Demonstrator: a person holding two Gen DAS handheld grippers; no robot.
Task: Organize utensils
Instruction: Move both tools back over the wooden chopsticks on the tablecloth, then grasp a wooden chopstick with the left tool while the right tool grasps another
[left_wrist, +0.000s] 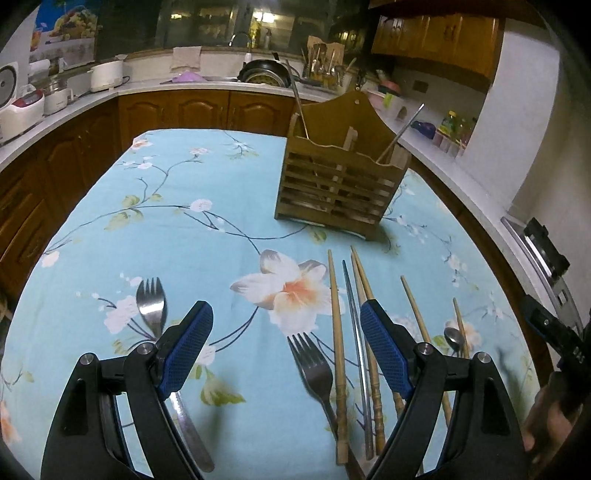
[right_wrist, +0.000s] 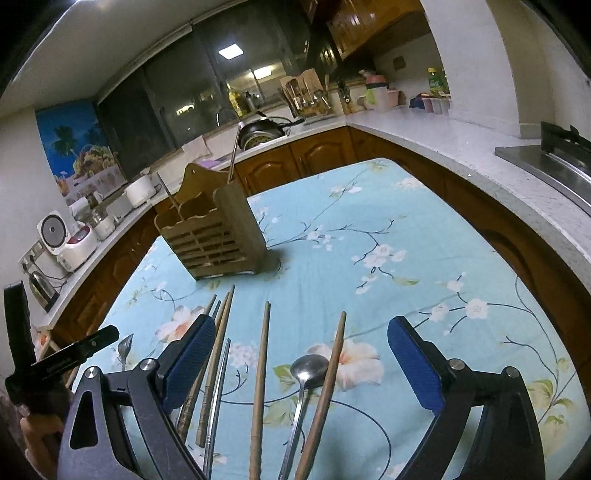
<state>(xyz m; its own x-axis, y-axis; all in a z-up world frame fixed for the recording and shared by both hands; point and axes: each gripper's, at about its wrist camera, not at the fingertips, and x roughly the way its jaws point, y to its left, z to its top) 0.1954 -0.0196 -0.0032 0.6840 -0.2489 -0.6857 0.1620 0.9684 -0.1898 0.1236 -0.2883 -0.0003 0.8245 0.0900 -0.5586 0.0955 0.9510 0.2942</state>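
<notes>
A wooden slatted utensil holder (left_wrist: 338, 181) stands on the blue floral tablecloth (left_wrist: 207, 229), with two metal sticks leaning in it; it also shows in the right wrist view (right_wrist: 218, 236). My left gripper (left_wrist: 286, 321) is open and empty above the cloth. A fork (left_wrist: 312, 365) lies between its fingers, another fork (left_wrist: 150, 302) by its left finger. Wooden chopsticks (left_wrist: 338, 332) and a metal chopstick (left_wrist: 354, 332) lie beside the right finger. My right gripper (right_wrist: 301, 336) is open and empty over a spoon (right_wrist: 308, 367) and wooden chopsticks (right_wrist: 260, 369).
Kitchen counters (right_wrist: 443, 147) wrap around the table, with a rice cooker (right_wrist: 74, 243), a kettle (right_wrist: 40, 290) and a sink with a pan (left_wrist: 264, 72). A stove edge (right_wrist: 546, 162) is at the right. The other gripper's handle (right_wrist: 55, 362) shows at the left.
</notes>
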